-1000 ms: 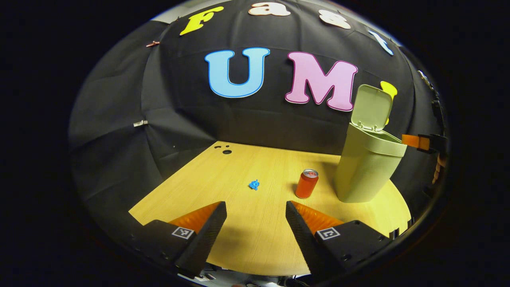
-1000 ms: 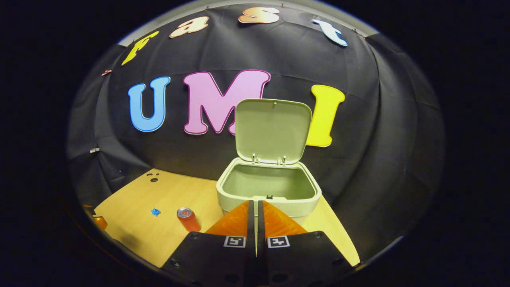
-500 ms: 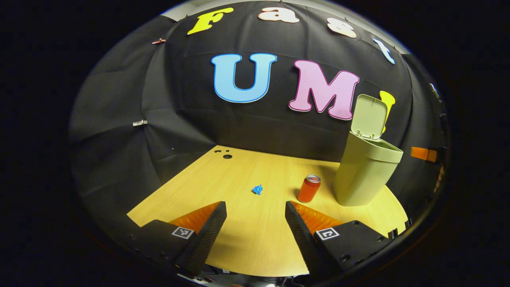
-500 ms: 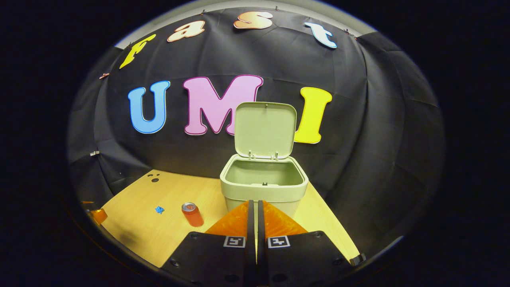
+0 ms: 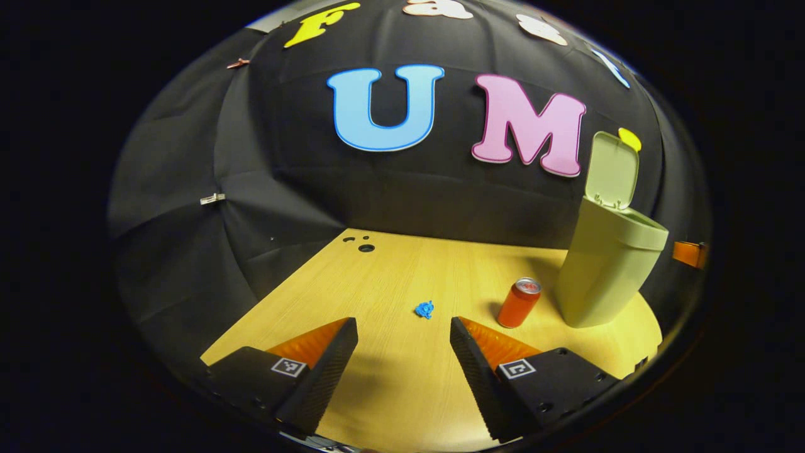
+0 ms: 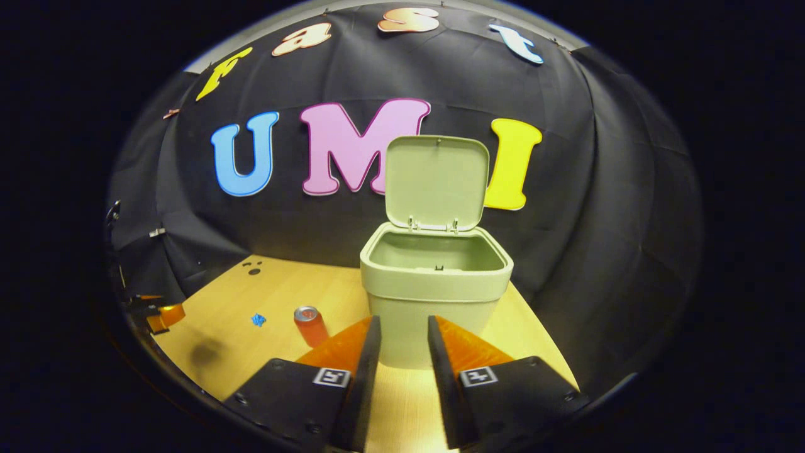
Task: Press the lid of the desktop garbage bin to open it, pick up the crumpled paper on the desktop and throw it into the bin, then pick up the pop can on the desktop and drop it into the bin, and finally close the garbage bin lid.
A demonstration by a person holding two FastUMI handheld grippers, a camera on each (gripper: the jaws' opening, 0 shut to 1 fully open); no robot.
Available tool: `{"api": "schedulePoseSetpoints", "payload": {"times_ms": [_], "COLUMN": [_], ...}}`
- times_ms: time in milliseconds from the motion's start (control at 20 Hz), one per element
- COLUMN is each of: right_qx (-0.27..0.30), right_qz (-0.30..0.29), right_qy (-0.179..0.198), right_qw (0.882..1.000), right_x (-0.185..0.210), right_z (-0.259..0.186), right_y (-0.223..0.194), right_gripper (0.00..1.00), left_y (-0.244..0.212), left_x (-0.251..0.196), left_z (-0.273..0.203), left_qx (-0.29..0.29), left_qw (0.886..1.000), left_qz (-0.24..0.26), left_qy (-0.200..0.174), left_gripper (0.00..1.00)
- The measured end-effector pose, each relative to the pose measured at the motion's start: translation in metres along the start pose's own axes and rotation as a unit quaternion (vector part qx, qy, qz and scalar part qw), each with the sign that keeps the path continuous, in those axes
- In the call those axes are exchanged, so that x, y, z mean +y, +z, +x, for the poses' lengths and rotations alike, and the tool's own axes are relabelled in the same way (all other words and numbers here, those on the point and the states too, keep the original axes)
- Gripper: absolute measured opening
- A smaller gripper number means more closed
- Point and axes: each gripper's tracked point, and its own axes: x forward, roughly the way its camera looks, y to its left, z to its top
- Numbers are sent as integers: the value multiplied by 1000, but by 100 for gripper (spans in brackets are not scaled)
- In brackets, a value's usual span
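Lining up left gripper (image 5: pixel 404 327), jaws spread, empty, on crumpled paper (image 5: pixel 425 309) lying on desk (image 5: pixel 390 270) just ahead, left of pop can (image 5: pixel 519 303); bin (image 6: pixel 434 296) lid up; right gripper (image 6: pixel 402 330) parted, empty; I'd descend straight, pinch low

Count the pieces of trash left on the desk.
2. The paper lies mid-desk, ahead of the open left gripper. The can stands upright between the paper and the open bin, apart from both. None seems hidden.
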Motion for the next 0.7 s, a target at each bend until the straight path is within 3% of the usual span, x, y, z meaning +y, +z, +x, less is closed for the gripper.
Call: {"api": "schedulePoseSetpoints", "payload": {"times_ms": [50, 100, 200, 700], "right_qx": [15, 29, 46, 122], "right_qz": [-2, -1, 0, -5], "right_qy": [5, 8, 20, 50], "right_qw": [1000, 1000, 999, 991], "right_x": [3, 5, 12, 25], "right_z": [3, 7, 16, 42], "right_y": [-11, -21, -32, -86], "right_gripper": [56, 76, 94, 99], "left_y": [0, -3, -10, -43], "left_x": [-3, -6, -7, -25], "left_z": [11, 24, 47, 155], "left_qx": [4, 11, 30, 118], "left_qw": [1000, 1000, 999, 992], "left_qz": [-1, -5, -14, 2], "left_qy": [-4, -10, -14, -32], "left_gripper": [95, 95, 95, 95]}}
